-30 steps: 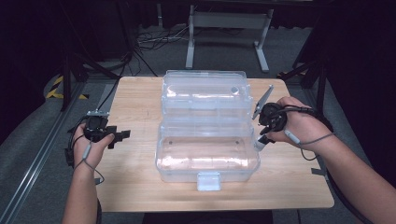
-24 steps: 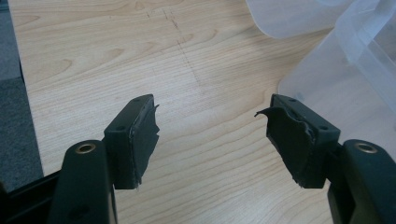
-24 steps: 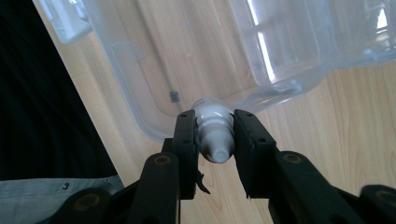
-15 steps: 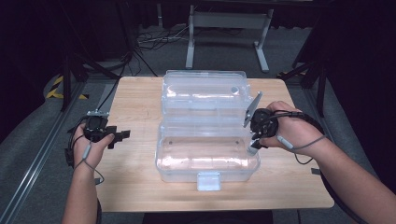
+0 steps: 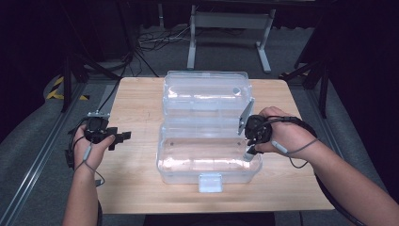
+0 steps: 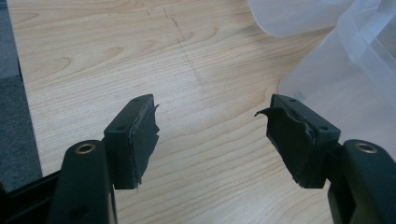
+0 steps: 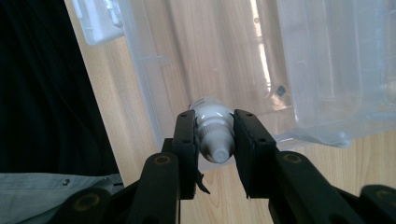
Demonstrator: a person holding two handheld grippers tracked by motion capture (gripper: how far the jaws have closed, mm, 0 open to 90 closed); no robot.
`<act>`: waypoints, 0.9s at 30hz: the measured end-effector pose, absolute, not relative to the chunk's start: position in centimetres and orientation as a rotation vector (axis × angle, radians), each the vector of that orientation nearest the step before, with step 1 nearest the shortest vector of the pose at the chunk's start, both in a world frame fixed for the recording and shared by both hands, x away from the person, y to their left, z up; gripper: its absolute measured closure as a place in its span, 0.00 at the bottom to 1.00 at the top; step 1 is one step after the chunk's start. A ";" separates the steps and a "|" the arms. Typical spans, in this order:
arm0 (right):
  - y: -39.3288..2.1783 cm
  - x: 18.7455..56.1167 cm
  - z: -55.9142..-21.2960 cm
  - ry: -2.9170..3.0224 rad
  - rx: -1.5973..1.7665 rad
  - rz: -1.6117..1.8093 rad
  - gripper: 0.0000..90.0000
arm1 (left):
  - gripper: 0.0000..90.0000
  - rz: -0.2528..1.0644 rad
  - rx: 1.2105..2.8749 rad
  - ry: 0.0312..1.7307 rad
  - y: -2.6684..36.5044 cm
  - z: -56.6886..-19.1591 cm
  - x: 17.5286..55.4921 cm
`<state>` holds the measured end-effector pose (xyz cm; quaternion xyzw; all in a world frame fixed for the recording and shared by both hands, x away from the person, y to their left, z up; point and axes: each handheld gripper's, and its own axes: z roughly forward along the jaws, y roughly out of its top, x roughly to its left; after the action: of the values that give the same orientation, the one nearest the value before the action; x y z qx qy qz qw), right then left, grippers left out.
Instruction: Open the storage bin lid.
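An open clear plastic box (image 5: 181,175) sits mid-table, its lid (image 5: 204,92) laid back behind it. My right gripper (image 5: 249,149) hovers at the box's right rim, shut on a small white dropper bottle (image 5: 248,153). In the right gripper view the bottle (image 7: 217,150) sits clamped between the jaws of that gripper (image 7: 215,119), cap end toward the camera, above the box's wall (image 7: 210,56). My left gripper (image 5: 123,137) rests over the table left of the box. Its jaws stand wide apart over bare wood in the left gripper view (image 6: 212,126), holding nothing.
The wooden table (image 5: 141,99) has free room left and right of the box. The box's front latch (image 5: 210,182) juts toward the near edge. Dark floor, cables and a metal stand (image 5: 226,21) lie beyond the far edge.
My right gripper has moved left and slightly lower with the bottle, from beside the box to its right rim. The left gripper has stayed put.
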<state>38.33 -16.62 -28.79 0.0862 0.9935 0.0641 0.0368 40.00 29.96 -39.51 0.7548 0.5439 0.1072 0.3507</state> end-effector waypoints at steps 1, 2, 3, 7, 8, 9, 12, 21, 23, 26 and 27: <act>-16.5 38.3 -28.9 3.052 0.272 0.189 0.79 | 0.38 0.277 1.955 1.409 30.0 -39.5 40.0; -16.5 38.3 -29.0 3.052 0.270 0.191 0.79 | 0.38 0.275 1.954 1.410 30.0 -39.6 40.0; -16.4 38.3 -29.2 3.049 0.268 0.194 0.79 | 0.38 0.277 1.952 1.411 30.0 -39.6 40.0; -16.3 38.4 -29.7 3.059 0.262 0.182 0.79 | 0.38 0.275 1.952 1.412 30.0 -39.6 40.0; -16.2 38.4 -29.9 3.062 0.264 0.179 0.79 | 0.38 0.273 1.954 1.412 30.0 -39.7 40.1; -16.2 38.4 -30.2 3.070 0.258 0.172 0.79 | 0.38 0.272 1.954 1.413 30.0 -39.7 40.1; -16.1 38.4 -30.4 3.069 0.260 0.173 0.79 | 0.38 0.273 1.954 1.413 30.0 -39.7 40.1; -15.9 38.5 -31.7 3.082 0.238 0.160 0.79 | 0.38 0.273 1.960 1.410 29.9 -39.7 40.1; -15.7 38.5 -32.0 3.085 0.236 0.144 0.79 | 0.38 0.273 1.959 1.411 29.9 -39.7 40.1; -15.7 38.5 -32.3 3.085 0.232 0.154 0.79 | 0.38 0.272 1.960 1.412 30.0 -39.8 40.1; -15.6 38.6 -32.5 3.091 0.227 0.147 0.79 | 0.38 0.267 1.958 1.418 30.0 -39.8 40.1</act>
<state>38.56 -15.64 -32.50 0.0731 0.9960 0.0475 0.0194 40.13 29.95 -39.80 0.7551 0.5466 0.1028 0.3472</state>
